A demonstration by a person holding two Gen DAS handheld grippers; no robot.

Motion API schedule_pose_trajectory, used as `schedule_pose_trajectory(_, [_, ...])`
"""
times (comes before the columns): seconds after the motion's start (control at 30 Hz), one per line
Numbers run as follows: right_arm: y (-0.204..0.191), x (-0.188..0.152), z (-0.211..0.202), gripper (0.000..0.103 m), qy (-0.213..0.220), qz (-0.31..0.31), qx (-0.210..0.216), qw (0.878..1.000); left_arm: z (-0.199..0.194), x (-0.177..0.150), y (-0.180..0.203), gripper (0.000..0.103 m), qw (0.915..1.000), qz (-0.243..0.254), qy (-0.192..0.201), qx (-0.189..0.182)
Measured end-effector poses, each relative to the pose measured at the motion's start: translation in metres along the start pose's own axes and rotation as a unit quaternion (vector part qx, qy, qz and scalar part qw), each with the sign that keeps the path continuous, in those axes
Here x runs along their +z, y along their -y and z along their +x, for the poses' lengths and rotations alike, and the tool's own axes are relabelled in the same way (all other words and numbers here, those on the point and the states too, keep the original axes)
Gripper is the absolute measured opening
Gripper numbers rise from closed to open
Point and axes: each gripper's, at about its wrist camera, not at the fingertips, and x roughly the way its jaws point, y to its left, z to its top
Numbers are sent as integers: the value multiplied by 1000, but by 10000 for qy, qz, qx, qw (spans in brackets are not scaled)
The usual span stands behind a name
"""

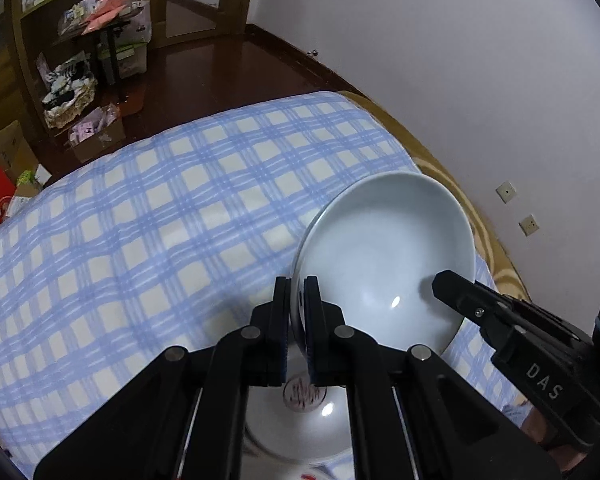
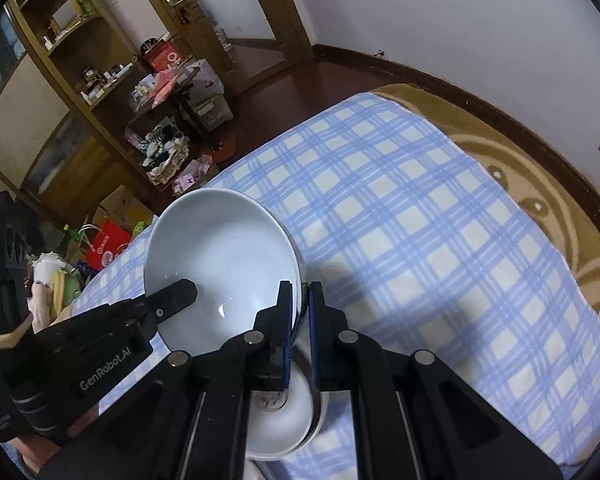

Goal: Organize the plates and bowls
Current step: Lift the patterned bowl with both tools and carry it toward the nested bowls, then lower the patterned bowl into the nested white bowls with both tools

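Observation:
A pale blue-white bowl point(image 1: 384, 256) is held tilted above the bed, and both grippers grip its rim. My left gripper point(image 1: 297, 284) is shut on the bowl's left rim. My right gripper point(image 2: 300, 292) is shut on the bowl point(image 2: 220, 256) at its right rim. Each gripper shows in the other's view: the right one point(image 1: 512, 320) reaches in at the bowl's right edge, the left one point(image 2: 112, 328) at its left edge. Below the held bowl lies a white plate with a red mark point(image 1: 300, 428), also in the right wrist view point(image 2: 284, 424).
A blue and cream checked cloth point(image 1: 160, 220) covers the bed point(image 2: 440, 240). A tan patterned blanket point(image 2: 540, 184) edges it by the white wall. Cluttered shelves and boxes point(image 1: 80, 80) stand across the dark wooden floor point(image 1: 204, 72).

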Motion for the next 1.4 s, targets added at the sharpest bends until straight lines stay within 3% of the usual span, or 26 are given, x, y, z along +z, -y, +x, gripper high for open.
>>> schedule_pose_trajectory(0.5, [-12,-44,-26,8,21,-212,-14,9998,-26,-49,-4,8,9998,-198,-34,15])
schedule_pose_trajectory(0.8, [-12,-64,-12,9,-108,-326,-26,9994,-18,-67,-6,8,9994,-98,-124,292])
schedule_pose_trajectory(1.2, [-6,-77,9,9,-317,-365,-13,9988,7,-82,-15,9,9982,-228,-381,400])
schedule_pose_trajectory(1.4, [-14,-80,15,9,-431,-503,-2,9978,10,-89,-16,11,9976,-38,-295,621])
